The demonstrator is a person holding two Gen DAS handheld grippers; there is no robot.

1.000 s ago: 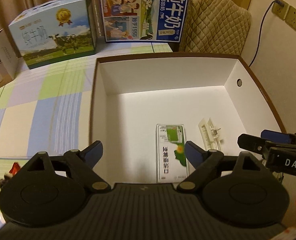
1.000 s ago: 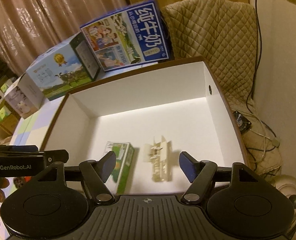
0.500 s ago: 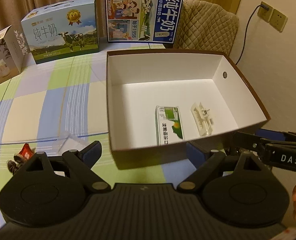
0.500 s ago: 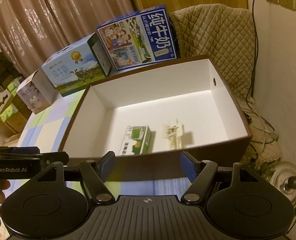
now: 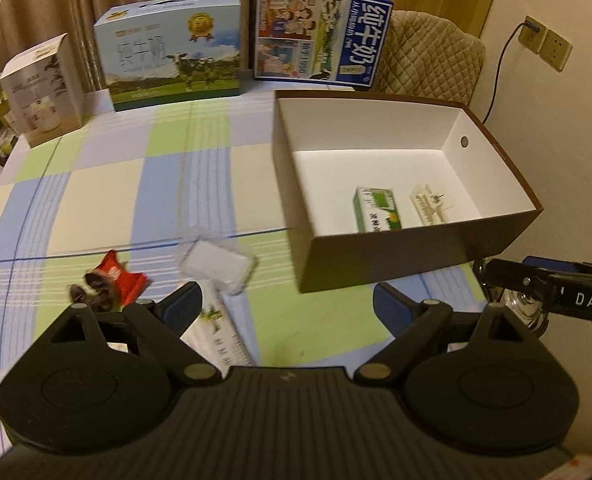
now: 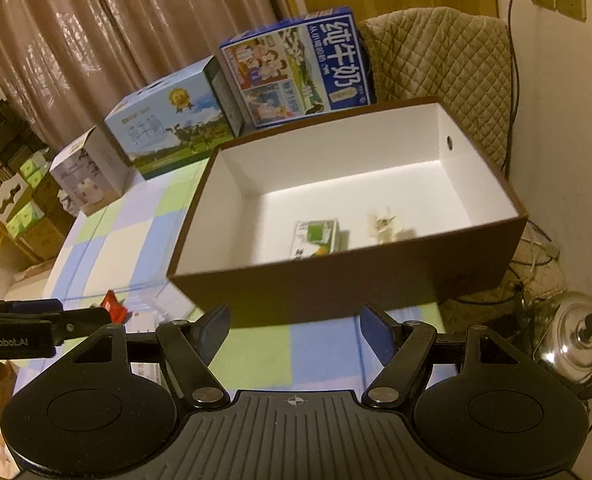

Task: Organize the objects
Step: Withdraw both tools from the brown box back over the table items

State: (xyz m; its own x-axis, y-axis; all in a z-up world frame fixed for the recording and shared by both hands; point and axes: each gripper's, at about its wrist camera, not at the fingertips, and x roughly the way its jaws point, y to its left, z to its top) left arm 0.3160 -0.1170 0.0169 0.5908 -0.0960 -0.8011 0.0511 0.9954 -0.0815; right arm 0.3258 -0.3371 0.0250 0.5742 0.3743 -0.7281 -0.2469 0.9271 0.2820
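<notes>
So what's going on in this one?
A person with a gripper in each hand is sorting small items into the brown box on the checked tablecloth. A green-and-white carton and a pale plastic piece already lie inside. Both the left gripper and the right gripper are open and empty. A red wrapper, a clear packet and a long white package wait by the left gripper.

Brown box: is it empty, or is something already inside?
Not empty. The brown box holds a green-and-white carton lying flat and a pale plastic piece beside it on the white floor.
</notes>
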